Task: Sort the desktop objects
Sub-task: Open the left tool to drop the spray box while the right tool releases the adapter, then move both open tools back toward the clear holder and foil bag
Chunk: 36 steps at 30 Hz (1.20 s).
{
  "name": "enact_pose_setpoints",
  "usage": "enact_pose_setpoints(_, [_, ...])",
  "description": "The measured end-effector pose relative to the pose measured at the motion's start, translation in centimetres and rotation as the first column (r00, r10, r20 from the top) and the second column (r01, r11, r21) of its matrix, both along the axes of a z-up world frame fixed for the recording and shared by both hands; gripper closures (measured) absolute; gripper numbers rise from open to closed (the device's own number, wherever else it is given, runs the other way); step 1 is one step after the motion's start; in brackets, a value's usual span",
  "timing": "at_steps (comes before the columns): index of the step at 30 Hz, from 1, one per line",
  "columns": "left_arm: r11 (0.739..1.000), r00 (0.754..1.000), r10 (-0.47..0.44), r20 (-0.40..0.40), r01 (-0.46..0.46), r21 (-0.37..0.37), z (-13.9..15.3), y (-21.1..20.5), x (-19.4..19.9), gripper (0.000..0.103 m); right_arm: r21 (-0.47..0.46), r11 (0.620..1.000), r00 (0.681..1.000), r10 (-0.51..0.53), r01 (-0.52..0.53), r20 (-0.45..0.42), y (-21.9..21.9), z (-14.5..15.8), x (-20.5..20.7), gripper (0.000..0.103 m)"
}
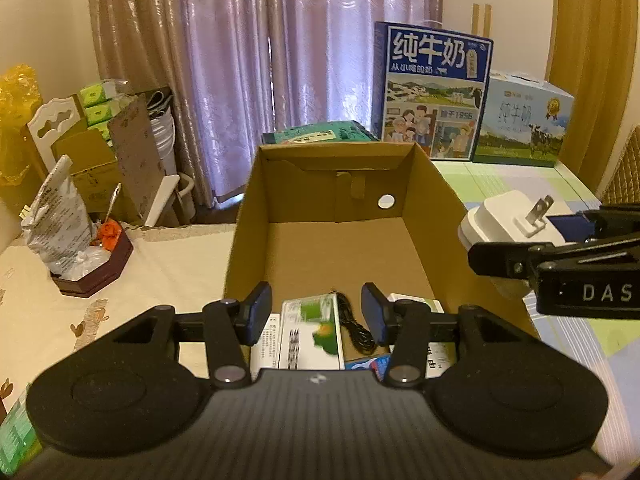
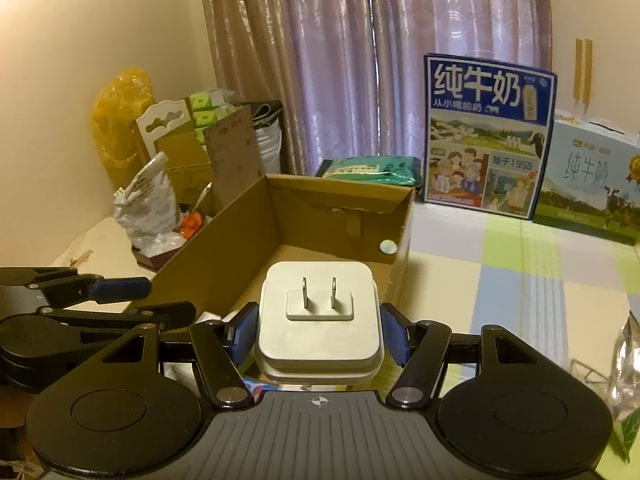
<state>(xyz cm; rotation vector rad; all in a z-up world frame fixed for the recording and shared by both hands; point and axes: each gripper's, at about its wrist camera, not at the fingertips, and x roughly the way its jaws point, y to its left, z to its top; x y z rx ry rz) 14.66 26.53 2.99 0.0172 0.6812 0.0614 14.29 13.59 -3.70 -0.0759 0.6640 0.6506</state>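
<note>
Gripping white charger (image 2: 319,317), right tongs (image 2: 319,332) above box (image 2: 344,200), left tongs (image 1: 316,314) wide.

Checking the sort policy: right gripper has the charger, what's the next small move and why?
Probably carry the charger forward over the box wall, then open. The right gripper is shut on it at the box's near right edge, the far floor of the box is bare, and the left gripper hangs open over the near end.

White plug adapter (image 2: 319,322), two flat prongs up, clamped at 6 o'clock w/ its sides between blue pads. Open cardboard box (image 2: 340,216) at 12 holds green-white packet (image 1: 312,332), black cable (image 1: 354,326), other small pkgs at its near end.
</note>
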Motion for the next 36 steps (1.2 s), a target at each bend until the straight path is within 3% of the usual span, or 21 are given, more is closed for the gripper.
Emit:
enact_pose_setpoints(16, [1.0,1.0,0.015,0.006,-0.016,0.008,0.5,1.2,-1.5,0.059,0.03,0.999,0.997,0.033,-0.031,-0.065,2.3,-1.1,0.3,0.041])
enact_pose_setpoints(19, [1.0,1.0,0.014,-0.001,-0.014,0.008,0.3,1.3,-1.7,0.059,0.024,0.999,0.997,0.031,-0.029,-0.076,2.5,-1.4,0.6,0.029])
enact_pose_setpoints(28, [1.0,1.0,0.017,0.0,-0.017,0.002,0.2,0.9,-2.2,0.058,0.064,0.997,0.998,-0.032,0.036,-0.055,-1.2,-0.7,0.2,0.02])
enact_pose_setpoints(36, [1.0,1.0,-0.01,0.027,0.01,0.0,1.8,-1.3,-3.2,0.044,0.076,0.991,0.992,-0.103,0.108,-0.068,-6.7,0.1,-1.4,0.011])
